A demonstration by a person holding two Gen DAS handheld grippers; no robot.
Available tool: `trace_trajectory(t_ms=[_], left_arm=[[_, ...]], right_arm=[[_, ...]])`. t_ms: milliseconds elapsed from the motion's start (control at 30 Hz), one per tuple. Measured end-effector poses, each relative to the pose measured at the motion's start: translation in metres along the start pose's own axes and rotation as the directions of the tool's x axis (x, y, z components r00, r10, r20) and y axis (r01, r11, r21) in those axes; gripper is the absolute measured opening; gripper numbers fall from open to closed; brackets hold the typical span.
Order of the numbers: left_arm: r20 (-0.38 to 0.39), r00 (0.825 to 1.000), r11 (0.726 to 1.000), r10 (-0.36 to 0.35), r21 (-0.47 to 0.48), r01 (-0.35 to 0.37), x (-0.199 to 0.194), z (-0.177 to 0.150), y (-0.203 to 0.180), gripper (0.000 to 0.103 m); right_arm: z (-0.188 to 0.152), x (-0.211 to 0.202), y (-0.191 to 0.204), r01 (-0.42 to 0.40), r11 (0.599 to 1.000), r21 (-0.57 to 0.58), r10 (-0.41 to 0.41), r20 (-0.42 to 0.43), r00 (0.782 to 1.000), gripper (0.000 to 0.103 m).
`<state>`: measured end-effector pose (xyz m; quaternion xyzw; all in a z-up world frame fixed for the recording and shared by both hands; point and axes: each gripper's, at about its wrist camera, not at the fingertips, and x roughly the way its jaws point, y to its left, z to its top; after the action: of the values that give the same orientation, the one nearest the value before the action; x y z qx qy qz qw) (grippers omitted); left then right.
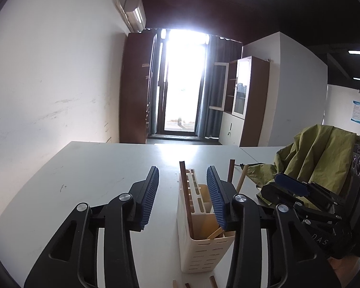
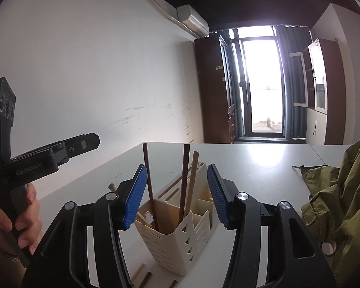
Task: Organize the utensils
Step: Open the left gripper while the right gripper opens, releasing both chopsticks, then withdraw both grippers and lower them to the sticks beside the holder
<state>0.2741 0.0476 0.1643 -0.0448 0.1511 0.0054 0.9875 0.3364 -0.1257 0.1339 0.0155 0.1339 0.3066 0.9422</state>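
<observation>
A cream slotted utensil holder [image 1: 201,244] stands on the white table [image 1: 96,180]; it also shows in the right wrist view [image 2: 177,237]. Dark and light wooden chopsticks [image 2: 186,182] stand upright in it; one dark chopstick [image 1: 186,199] shows in the left wrist view. My left gripper [image 1: 183,175] is open and empty, just above the holder. My right gripper [image 2: 177,175] is open and empty, its blue pads [image 2: 135,196] either side of the upright chopsticks without touching them. Loose chopsticks [image 2: 141,274] lie on the table in front of the holder.
An olive-green jacket [image 1: 319,158] lies at the table's right side, also in the right wrist view [image 2: 343,199]. The right gripper's body [image 1: 300,199] sits right of the holder. The left gripper and hand [image 2: 19,192] are at the left. A white wall borders the table's left.
</observation>
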Motion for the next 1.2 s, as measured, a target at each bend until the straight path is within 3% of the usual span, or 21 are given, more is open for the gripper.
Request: trace_trajectory(t_ms=[233,333,733,1200], left_arm=[[-0.059,0.998,0.999,0.027,0.029,-0.025,-0.001,-0.013,0.002,0.047],[-0.086,0.996,0.998,0.040,0.044,-0.036,-0.002,-0.019,0.005,0.049],[-0.217,0.975,0.998,0.049,0.054,-0.038,0.008,-0.058,0.016,0.051],[-0.383,0.923,0.999,0.042,0.048,-0.025,0.042,-0.100,0.027,0.051]], right_arm=[[-0.009,-0.008,0.003,0.030,1.000,-0.006,-0.030,-0.022,0.999,0.059],[-0.012,-0.014,0.006,0.053,0.999,-0.012,-0.053,-0.025,0.998,0.066],[-0.039,-0.002,0.007,0.079,0.997,0.015,-0.076,-0.141,0.987,0.067],[-0.091,0.027,0.004,0.115,0.993,0.030,-0.098,-0.343,0.934,0.067]])
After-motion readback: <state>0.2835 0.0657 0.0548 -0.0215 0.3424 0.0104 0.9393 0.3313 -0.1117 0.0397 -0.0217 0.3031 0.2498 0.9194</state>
